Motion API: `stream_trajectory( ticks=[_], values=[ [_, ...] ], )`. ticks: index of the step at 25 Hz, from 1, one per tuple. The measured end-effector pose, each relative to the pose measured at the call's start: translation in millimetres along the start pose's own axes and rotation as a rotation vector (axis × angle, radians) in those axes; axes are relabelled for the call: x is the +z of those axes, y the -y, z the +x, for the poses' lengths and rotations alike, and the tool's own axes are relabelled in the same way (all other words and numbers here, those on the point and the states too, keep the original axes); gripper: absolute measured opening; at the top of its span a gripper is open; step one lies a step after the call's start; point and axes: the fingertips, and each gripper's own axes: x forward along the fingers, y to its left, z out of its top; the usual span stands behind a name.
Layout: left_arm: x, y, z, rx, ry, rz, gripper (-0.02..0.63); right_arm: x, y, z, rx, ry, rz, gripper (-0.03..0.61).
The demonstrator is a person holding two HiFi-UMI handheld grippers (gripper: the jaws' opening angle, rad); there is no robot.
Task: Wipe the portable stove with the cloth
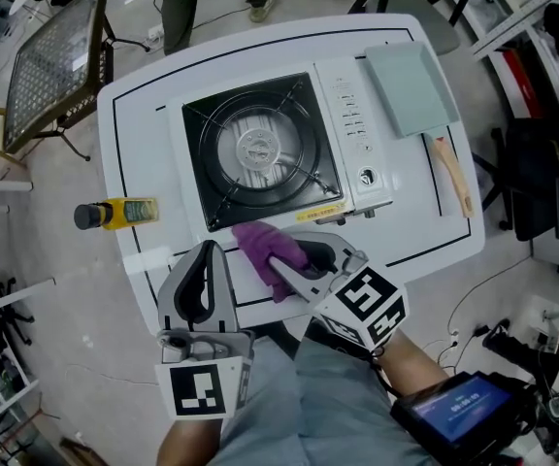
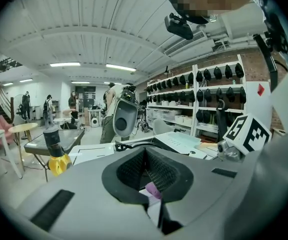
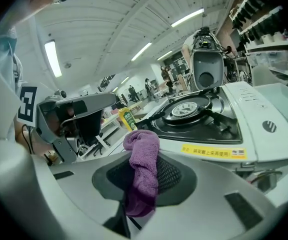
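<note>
The portable stove [image 1: 260,153] sits mid-table, with a black burner top and a white control panel [image 1: 355,134] on its right. My right gripper [image 1: 284,265] is shut on a purple cloth [image 1: 265,249] at the stove's near edge. In the right gripper view the cloth [image 3: 141,146] bulges out over the jaws of the right gripper [image 3: 144,176], with the stove [image 3: 199,114] just beyond. My left gripper [image 1: 212,250] hovers beside it at the table's near edge, left of the cloth. Its jaws meet with nothing between them [image 2: 145,156].
A yellow bottle [image 1: 122,212] lies off the table's left edge on a lower surface. A teal board with a wooden handle [image 1: 411,90] lies right of the stove. A mesh-topped stand [image 1: 56,66] is at far left, and a person's legs [image 1: 182,8] are beyond the table.
</note>
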Motion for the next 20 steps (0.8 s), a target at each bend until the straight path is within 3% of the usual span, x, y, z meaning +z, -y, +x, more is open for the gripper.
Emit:
stream_trajectory(
  ticks=[7, 11, 16, 20],
  values=[
    [8.5, 36.7, 13.5, -0.048, 0.019, 0.028, 0.018, -6.5, 26.1, -29.2, -0.043, 0.022, 0.036, 0.118],
    [25.2, 61.0, 23.0, -0.099, 0.083, 0.031, 0.018, -10.0, 40.9, -46.3, -0.066, 0.037, 0.055, 0.118],
    [10.3, 78.4, 24.8, -0.084, -0.006, 0.051, 0.018, -14.0, 57.6, -68.5, -0.08, 0.064, 0.089, 0.118],
    [24.4, 103.0, 34.9, -0.13, 0.044, 0.063, 0.019, -16.9, 73.0, -86.6, -0.105, 0.08, 0.106, 0.118]
  ],
)
